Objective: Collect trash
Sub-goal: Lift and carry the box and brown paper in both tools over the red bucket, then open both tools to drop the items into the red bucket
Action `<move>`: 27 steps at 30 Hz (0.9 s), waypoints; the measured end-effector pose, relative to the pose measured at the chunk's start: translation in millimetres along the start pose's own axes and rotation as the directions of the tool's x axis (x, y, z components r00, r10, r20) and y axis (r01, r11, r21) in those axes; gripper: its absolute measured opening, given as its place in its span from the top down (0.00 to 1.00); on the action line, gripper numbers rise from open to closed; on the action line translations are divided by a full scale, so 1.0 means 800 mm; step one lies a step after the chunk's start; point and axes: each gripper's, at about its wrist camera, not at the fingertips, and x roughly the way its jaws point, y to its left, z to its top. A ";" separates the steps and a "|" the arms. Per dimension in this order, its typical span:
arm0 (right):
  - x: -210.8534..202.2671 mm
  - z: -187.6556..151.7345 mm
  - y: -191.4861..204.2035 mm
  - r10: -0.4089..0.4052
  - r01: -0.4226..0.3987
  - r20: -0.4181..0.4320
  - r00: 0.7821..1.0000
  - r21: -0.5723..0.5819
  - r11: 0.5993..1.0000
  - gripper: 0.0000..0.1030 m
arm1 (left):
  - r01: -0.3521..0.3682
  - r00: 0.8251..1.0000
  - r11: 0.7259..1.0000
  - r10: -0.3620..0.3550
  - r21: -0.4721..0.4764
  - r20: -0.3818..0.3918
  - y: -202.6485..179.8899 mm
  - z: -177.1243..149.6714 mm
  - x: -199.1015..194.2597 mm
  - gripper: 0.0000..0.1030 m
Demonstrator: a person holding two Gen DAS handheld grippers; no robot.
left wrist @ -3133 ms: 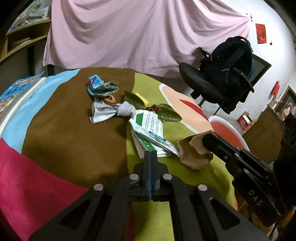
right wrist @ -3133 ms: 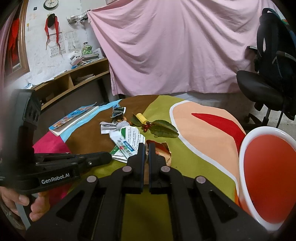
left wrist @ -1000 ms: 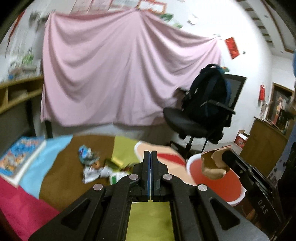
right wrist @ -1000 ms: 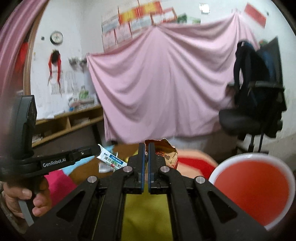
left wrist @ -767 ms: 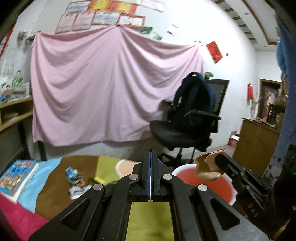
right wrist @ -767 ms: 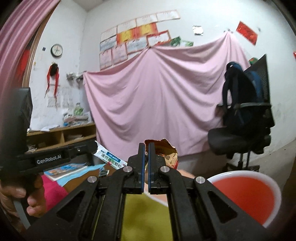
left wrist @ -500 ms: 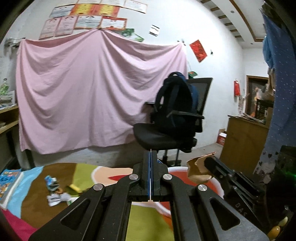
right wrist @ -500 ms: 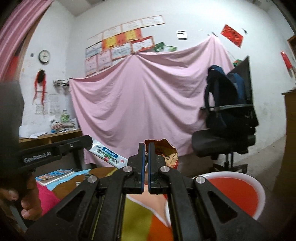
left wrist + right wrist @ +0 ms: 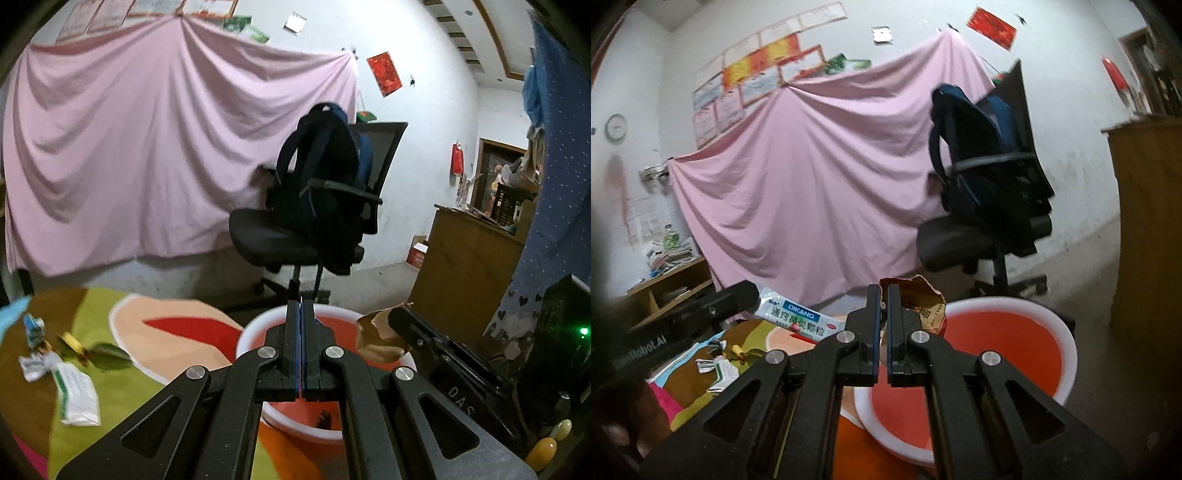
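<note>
Both grippers hovered over the red basin (image 9: pixel 1067 354) to drop trash: right gripper (image 9: pixel 884 295) clamped tight on torn brown wrapper (image 9: pixel 925 306), left gripper (image 9: pixel 301 314) pinched shut on white sachet (image 9: pixel 798 319), more litter (image 9: pixel 74 387) left on cloth

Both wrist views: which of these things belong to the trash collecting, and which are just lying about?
Part of the job:
brown wrapper in the right gripper
white sachet in the left gripper
red basin
white-green packet, crumpled paper and leaves on the cloth

Just there:
office chair
backpack
pink sheet
wooden cabinet
wall clock
</note>
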 end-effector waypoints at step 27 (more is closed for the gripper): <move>0.025 -0.010 -0.024 -0.053 0.061 -0.100 0.994 0.078 0.995 0.65 | 0.032 0.973 0.975 -0.081 -0.222 -0.217 0.045 -0.011 0.068 0.90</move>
